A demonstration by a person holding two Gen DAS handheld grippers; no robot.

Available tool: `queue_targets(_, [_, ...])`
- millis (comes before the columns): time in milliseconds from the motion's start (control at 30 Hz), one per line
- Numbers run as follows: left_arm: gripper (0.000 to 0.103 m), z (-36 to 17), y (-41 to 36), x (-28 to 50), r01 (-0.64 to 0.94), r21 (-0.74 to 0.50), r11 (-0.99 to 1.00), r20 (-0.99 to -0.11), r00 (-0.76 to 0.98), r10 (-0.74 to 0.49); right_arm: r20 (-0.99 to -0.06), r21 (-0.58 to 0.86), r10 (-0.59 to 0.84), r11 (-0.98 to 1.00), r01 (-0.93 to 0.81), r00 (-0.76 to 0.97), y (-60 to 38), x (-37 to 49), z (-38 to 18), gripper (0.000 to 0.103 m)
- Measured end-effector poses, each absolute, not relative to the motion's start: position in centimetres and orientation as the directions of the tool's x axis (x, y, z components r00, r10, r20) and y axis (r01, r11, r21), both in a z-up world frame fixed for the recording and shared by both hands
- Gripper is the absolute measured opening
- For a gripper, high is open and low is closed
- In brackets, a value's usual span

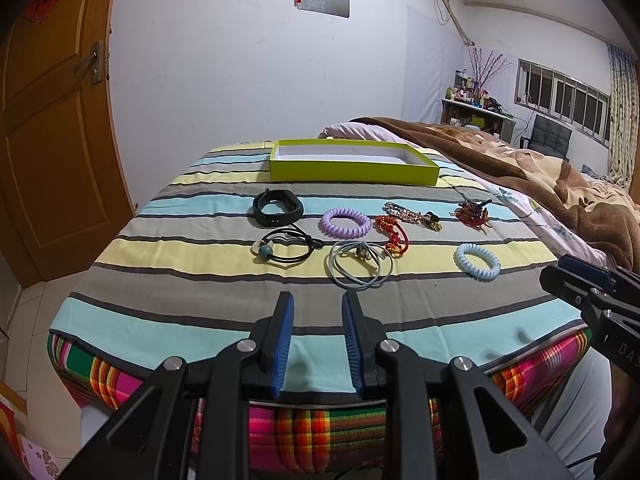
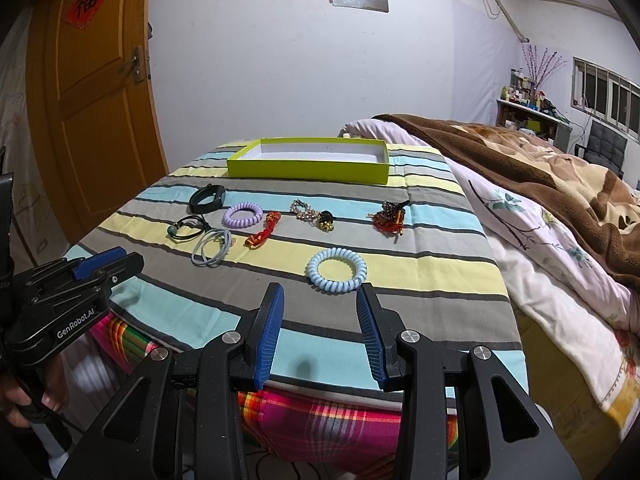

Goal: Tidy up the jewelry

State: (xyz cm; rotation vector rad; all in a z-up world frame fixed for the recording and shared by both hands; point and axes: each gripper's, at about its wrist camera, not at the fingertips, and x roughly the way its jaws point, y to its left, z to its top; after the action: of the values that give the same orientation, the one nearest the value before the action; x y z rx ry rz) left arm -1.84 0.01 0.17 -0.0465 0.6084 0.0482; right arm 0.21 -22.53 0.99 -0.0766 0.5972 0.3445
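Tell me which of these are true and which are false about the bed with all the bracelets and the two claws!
1. The green box has nothing in it. True.
2. The right claw is squeezing the blue coil bracelet. False: the claw is open and the bracelet lies on the striped cloth, ahead of it.
3. The purple coil bracelet lies beside the black wristband. True.
4. The left claw holds the grey cord loops. False: it is open and holds nothing.
5. The red knotted cord is inside the box. False: it lies on the cloth.
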Motion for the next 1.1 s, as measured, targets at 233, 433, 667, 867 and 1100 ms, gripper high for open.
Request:
queue_targets(233, [0.026, 0.1, -0.1, -1.8, -0.058, -0.029, 0.998, -0.574, 0.819, 0.031, -0.565, 0.03, 0.296, 0.94, -0.339, 0.77, -22.5, 0.2, 0.9, 0.039])
queue_targets(433, [0.026, 0.0, -0.2, -1.8, -0.051, -0.033, 0.998, -0.578, 0.816, 0.023, -0.565, 0.03, 0.297, 0.94, -0.341, 0.77, -22.5, 0.3, 1.0, 0.039])
queue_targets(667, [0.026, -0.1, -0.3, -1.0, -0.033, -0.037, 0.999, -0.584, 0.812, 0.006, -0.572, 0.034, 0.294, 0.941, -0.335, 0.766, -22.7, 1.0, 0.8, 0.039])
queue_targets(867, [0.026, 0.0, -0.3, 0.3, -0.021, -0.041, 0.999, -0.591, 0.807, -0.008, -0.586, 0.038, 0.283, 0.946, -0.323, 0.759, -23.1, 2.4, 0.4, 0.039])
queue_targets(1100, [0.026, -0.4, -0.4, 2.4, -0.014, -0.04, 0.999, -0.612, 0.791, -0.013, -0.619, 0.055, 0.271, 0.951, -0.304, 0.737, -23.4, 4.8, -0.4, 0.039])
